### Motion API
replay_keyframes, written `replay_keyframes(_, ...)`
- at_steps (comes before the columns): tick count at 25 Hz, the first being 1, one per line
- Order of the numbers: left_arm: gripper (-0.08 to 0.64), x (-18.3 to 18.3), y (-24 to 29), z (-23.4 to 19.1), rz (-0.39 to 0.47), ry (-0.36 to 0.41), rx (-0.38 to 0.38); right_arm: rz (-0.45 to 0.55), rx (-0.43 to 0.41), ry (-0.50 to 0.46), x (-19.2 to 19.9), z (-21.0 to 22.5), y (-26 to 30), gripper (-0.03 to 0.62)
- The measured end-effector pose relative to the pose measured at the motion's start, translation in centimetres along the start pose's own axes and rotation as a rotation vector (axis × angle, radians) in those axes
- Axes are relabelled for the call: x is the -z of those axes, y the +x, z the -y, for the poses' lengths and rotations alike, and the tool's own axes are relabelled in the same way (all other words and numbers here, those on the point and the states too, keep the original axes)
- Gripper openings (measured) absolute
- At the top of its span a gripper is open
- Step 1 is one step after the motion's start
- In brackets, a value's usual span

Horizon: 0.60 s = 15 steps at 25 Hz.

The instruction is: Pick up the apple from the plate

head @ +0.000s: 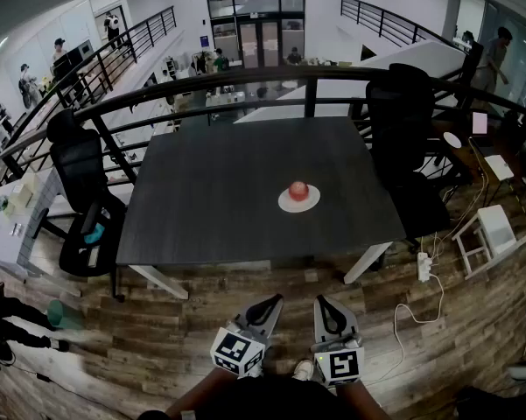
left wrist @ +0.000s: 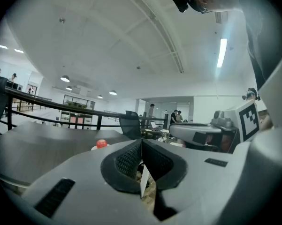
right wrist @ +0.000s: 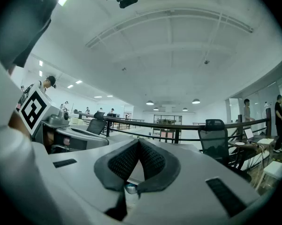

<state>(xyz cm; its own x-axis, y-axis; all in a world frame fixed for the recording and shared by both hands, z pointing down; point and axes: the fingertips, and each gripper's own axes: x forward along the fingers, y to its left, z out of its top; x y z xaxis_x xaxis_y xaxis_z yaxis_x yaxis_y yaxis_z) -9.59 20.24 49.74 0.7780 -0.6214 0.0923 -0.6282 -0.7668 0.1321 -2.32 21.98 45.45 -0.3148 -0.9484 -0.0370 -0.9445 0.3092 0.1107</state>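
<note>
Resting on a white plate (head: 283, 205), the red apple (head: 298, 189) sits on the dark desk (head: 219, 191). In the head view it lies at roughly 4 o'clock from the desk centre, short of the near edge, and nothing else is visible on the desk top. Both claws are held low over the wooden floor (head: 184, 322), at 6 o'clock from the desk and well apart from the plate. The left claw (head: 270, 301) and the right claw (head: 325, 301) sit just beside each other, and both point toward 12 o'clock. The apple lies ahead of them, slightly toward 1 o'clock from the left claw. The left gripper view shows the two ribbed pads of the left claw pressed together at the tips with nothing between them. In that view the apple and plate appear at 9 o'clock from the tips, far off on the desk surface. The right gripper view shows the right claw in the same condition, with pads closed tip to tip and no object clamped. One black office chair (head: 83, 191) stands at 9 o'clock from the desk, and a second office chair (head: 403, 121) stands at 2 o'clock. A black railing (head: 245, 81) runs along the far side of the desk at 12 o'clock. A white power strip (head: 424, 267) lies on the floor at 4 o'clock from the desk, just beside a desk leg.
</note>
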Motion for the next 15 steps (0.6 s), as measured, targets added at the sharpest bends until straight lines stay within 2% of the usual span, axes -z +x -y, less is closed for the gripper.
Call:
replay_keyframes(2,0.023,-0.1,-0.2,-0.2,0.003,0.000,-0.002,0.007,-0.009,0.018,-0.1,-0.4,-0.1,0.023)
replay_keyframes(9,0.023,-0.4,-0.5,-0.7,0.010,0.026,0.017,-0.047,0.021,-0.012,1.0,-0.9,0.4,0.023)
replay_keyframes(15,0.023,-0.6,-1.0,-2.0,0.023,0.014,0.029,-0.037,0.038,-0.014,0.7,-2.0,1.1,0.023)
